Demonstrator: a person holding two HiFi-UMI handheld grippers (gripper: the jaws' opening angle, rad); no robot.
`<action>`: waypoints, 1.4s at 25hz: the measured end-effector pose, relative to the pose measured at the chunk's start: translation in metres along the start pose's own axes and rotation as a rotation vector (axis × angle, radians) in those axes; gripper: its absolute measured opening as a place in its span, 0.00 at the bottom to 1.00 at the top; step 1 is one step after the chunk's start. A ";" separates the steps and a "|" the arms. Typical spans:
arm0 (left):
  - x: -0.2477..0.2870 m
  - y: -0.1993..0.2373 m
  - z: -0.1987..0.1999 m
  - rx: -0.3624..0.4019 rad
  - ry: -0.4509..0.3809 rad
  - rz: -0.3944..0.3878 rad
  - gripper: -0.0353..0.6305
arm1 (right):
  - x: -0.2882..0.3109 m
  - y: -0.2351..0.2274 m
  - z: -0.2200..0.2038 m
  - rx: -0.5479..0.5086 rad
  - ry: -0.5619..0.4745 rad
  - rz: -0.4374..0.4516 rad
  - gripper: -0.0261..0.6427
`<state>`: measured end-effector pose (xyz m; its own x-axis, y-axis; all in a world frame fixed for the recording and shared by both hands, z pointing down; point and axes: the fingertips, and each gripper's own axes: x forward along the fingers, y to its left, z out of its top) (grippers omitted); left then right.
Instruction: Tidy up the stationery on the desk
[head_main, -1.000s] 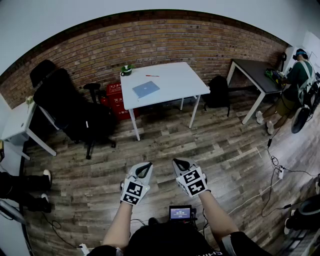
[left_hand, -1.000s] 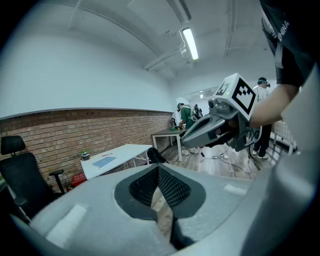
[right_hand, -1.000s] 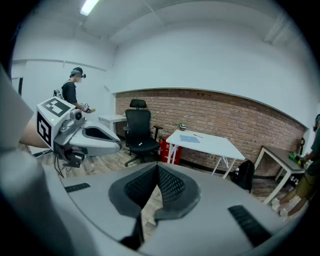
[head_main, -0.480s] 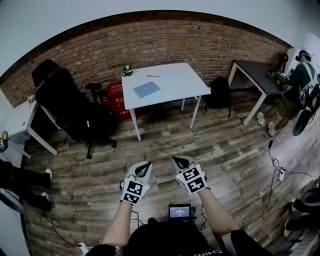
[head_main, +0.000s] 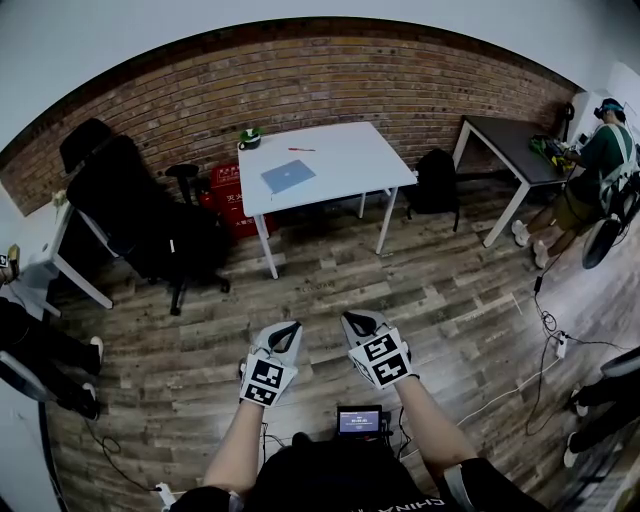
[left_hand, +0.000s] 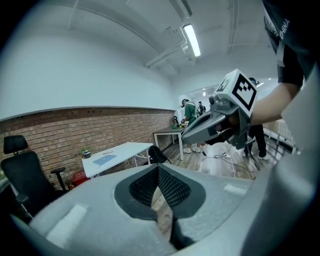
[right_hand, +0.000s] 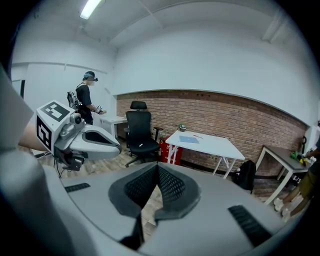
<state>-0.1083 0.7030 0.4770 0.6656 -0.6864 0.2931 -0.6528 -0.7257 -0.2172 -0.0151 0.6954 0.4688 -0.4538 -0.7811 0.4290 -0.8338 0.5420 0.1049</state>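
The white desk (head_main: 350, 165) stands against the brick wall (head_main: 400, 85), well apart from both grippers, and only wooden floor (head_main: 330, 270) lies between them and the desk. On the desk lies a blue notebook (head_main: 286, 176), near its left half. Its long axis runs from the front left to the back right, a little turned against the desk edges. Behind the notebook, close to the far edge of the desk, lies a red pen (head_main: 303, 150). It lies about parallel to that edge, but which end is the tip I cannot tell. A small green plant in a pot (head_main: 249, 138) stands at the back left corner of the desk. To the left of the desk stands a black office chair (head_main: 130, 210), and a red box (head_main: 228, 195) sits on the floor between the chair and the desk. To the right of the desk a black backpack (head_main: 436, 182) rests on the floor, then comes a dark table (head_main: 510, 150) where a person (head_main: 590, 170) stands. The left gripper (head_main: 290, 328) and the right gripper (head_main: 358, 322) are held side by side, pointing toward the desk. Each has its jaws closed together with nothing between them.
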 end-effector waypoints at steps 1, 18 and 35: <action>0.002 -0.002 0.002 -0.008 -0.005 -0.004 0.06 | -0.002 -0.003 -0.002 0.004 0.001 0.000 0.05; 0.056 -0.028 0.011 -0.016 0.028 0.036 0.06 | -0.009 -0.065 -0.042 0.038 0.029 0.043 0.05; 0.141 0.077 -0.021 -0.064 0.061 -0.006 0.06 | 0.107 -0.116 -0.021 0.068 0.097 0.033 0.05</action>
<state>-0.0723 0.5516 0.5216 0.6477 -0.6762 0.3509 -0.6718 -0.7242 -0.1555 0.0395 0.5555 0.5215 -0.4516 -0.7273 0.5168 -0.8397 0.5423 0.0296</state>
